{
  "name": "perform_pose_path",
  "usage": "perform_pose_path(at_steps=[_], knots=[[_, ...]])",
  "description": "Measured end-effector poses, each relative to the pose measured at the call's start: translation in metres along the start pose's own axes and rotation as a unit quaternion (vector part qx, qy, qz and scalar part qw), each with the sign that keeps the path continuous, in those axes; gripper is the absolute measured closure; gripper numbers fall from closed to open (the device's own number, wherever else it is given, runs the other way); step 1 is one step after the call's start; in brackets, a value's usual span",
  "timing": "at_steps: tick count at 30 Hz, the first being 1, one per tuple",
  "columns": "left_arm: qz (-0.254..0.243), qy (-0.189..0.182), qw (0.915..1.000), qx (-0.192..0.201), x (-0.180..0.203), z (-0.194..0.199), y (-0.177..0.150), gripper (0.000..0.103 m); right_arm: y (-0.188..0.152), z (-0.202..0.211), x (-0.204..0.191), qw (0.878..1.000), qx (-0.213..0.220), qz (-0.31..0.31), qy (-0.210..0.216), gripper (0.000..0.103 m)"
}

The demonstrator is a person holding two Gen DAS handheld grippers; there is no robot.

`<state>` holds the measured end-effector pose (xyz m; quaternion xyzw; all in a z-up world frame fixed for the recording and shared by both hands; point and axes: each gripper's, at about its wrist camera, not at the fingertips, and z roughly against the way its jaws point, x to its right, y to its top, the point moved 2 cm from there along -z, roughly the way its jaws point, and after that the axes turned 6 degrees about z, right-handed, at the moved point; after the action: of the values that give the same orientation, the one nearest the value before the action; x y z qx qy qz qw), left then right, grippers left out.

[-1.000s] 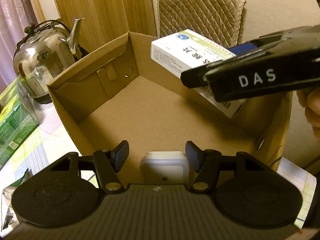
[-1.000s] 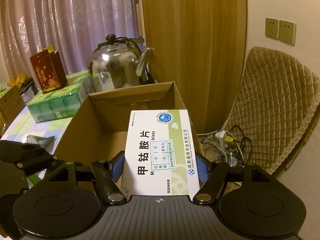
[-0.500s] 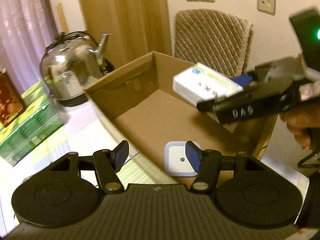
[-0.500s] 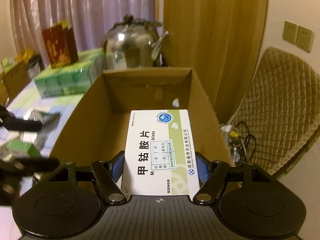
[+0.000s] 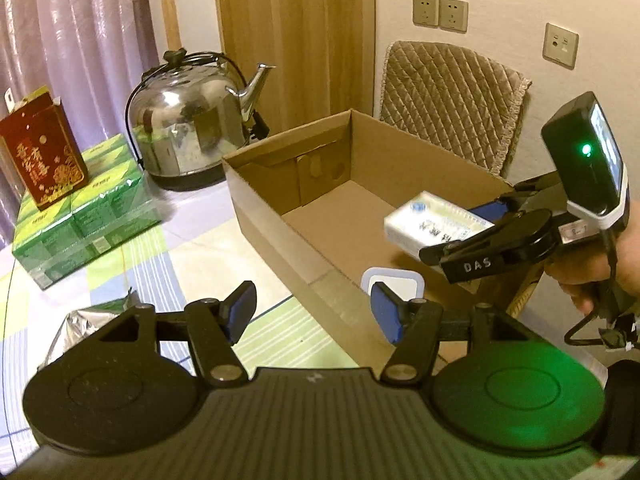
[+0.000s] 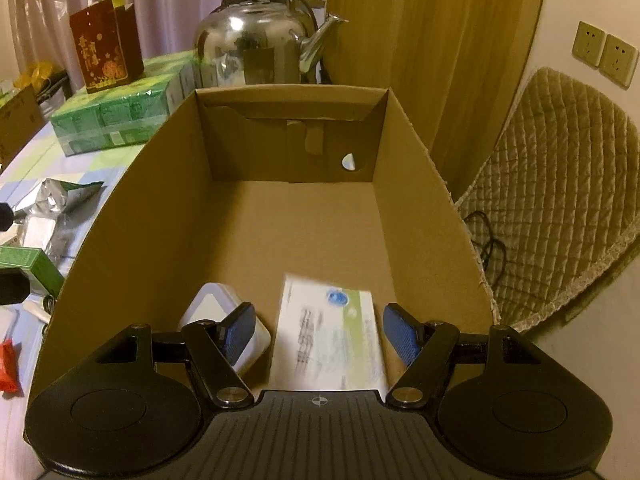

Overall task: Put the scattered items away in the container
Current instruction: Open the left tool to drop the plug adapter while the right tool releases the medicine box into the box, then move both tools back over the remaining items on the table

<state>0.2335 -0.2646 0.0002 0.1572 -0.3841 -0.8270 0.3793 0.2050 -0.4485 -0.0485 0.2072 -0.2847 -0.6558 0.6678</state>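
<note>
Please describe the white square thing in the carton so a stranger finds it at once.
Find the open cardboard box in front of the steel kettle. At its near end sits a small white device. It is square, rounded and unprinted, unlike the oblong printed medicine box beside it.

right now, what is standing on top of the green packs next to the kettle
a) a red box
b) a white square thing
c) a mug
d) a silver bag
a: the red box stands upright on the stack of green packs in the left wrist view, and the right wrist view shows the same.
</note>
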Motion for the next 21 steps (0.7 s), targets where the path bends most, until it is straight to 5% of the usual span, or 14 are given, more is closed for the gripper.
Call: perform_pose_path(at_steps=[15, 19, 21], knots=[[0.067, 0.034, 0.9971, -0.007, -0.027, 0.044, -0.045, 0.041, 0.008, 0.077, -0.024, 0.996, 0.079, -0.019, 0.029, 0.034], [0.096, 0.06, 0.9934, -0.015, -0.042, 0.073, -0.076, 0.037, 0.008, 0.111, -0.054, 0.992, 0.115, -0.016, 0.057, 0.014], [0.11, 0.077, 0.9907, -0.021, -0.051, 0.088, -0.093, 0.034, 0.003, 0.125, -0.073, 0.989, 0.126, -0.01, 0.081, 0.013]])
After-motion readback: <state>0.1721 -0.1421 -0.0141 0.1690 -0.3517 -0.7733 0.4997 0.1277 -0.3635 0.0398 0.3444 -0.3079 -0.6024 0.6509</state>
